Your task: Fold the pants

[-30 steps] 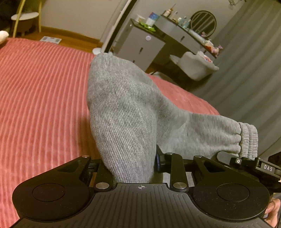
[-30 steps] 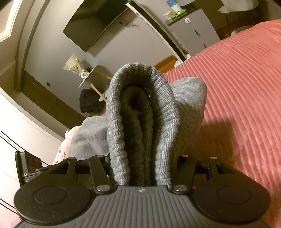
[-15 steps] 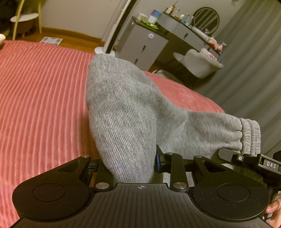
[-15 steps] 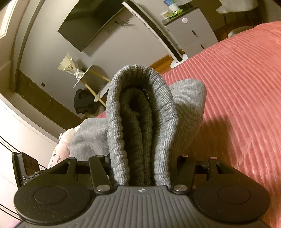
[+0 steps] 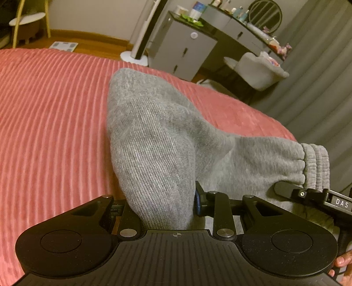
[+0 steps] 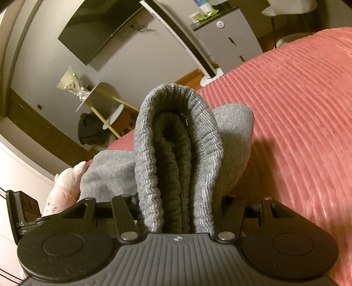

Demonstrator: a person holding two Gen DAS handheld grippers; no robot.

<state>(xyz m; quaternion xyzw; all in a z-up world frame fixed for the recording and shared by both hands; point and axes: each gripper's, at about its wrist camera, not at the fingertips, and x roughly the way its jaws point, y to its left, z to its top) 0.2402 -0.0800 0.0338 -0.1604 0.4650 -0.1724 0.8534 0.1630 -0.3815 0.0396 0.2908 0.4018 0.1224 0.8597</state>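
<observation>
The grey sweatpants hang between both grippers above the pink ribbed bedspread. My left gripper is shut on a fold of the grey fabric; its fingers are hidden by the cloth. The ribbed waistband shows at the right, next to the other gripper's body. In the right wrist view my right gripper is shut on the doubled ribbed waistband, which stands up between the jaws. More grey fabric trails to the left.
A grey cabinet, a vanity with a round mirror and a chair stand beyond the bed. Grey curtains hang at the right. A pink plush toy lies at the left; a wall television hangs above.
Both grippers have drifted a little over the bed with the pants still held; the background has shifted slightly. The grips are unchanged.
</observation>
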